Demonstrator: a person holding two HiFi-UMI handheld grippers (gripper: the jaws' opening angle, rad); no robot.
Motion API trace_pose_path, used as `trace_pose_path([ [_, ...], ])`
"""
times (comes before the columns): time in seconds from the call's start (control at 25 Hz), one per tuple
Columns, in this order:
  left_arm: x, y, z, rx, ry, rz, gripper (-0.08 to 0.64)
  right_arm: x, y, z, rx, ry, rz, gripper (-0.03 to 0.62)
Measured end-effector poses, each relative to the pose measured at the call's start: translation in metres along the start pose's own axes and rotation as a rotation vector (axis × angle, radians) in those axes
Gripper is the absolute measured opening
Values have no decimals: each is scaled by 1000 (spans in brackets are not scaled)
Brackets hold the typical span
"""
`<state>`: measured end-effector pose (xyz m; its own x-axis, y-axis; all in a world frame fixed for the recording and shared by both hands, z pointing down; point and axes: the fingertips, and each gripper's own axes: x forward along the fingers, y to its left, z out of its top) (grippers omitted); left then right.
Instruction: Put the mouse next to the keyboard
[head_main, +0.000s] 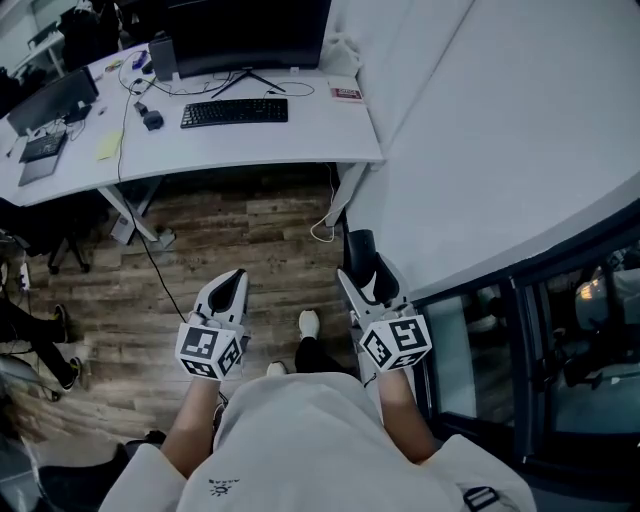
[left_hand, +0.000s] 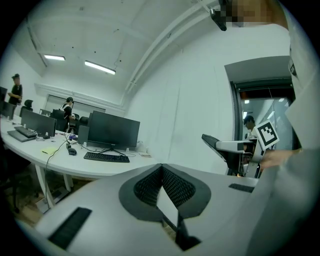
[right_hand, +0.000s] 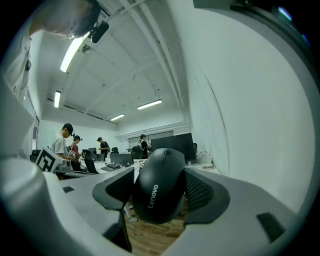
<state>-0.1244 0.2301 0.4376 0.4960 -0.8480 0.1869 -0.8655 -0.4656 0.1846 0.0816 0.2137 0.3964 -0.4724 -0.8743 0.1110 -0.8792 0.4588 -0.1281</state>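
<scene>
The white desk (head_main: 300, 140) stands at the far left of the scene, well apart from the person, who stands on the wooden floor (head_main: 250, 230) beside a white wall on the right. On the desk a dark monitor (head_main: 248, 35) sits at the far edge, with the black keyboard (head_main: 234, 111) just in front of it. A small dark object (head_main: 152, 120) lies left of the keyboard, perhaps another mouse, too small to tell.

The 2 grippers are held low and near the body. The right gripper (head_main: 366, 268) has its jaws clamped on the black mouse (right_hand: 159, 185), 1 pad on each flank. The left gripper (head_main: 232, 280) has its jaws pressed together with nothing between them.

As I judge it, the pick-up is done, while the carry to the desk and the set-down beside the keyboard are both left; the bare desktop right of the keyboard looks free for it.

No box, tray or other container shows in any view.
</scene>
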Motion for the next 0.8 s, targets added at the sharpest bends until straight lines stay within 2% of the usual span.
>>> trace_pose_path([
  [0.44, 77, 24, 23, 12, -2, 49, 11, 73, -55, 9, 15, 11, 44, 322],
  [0.8, 151, 25, 43, 24, -2, 62, 11, 127, -110, 18, 19, 29, 80, 322],
])
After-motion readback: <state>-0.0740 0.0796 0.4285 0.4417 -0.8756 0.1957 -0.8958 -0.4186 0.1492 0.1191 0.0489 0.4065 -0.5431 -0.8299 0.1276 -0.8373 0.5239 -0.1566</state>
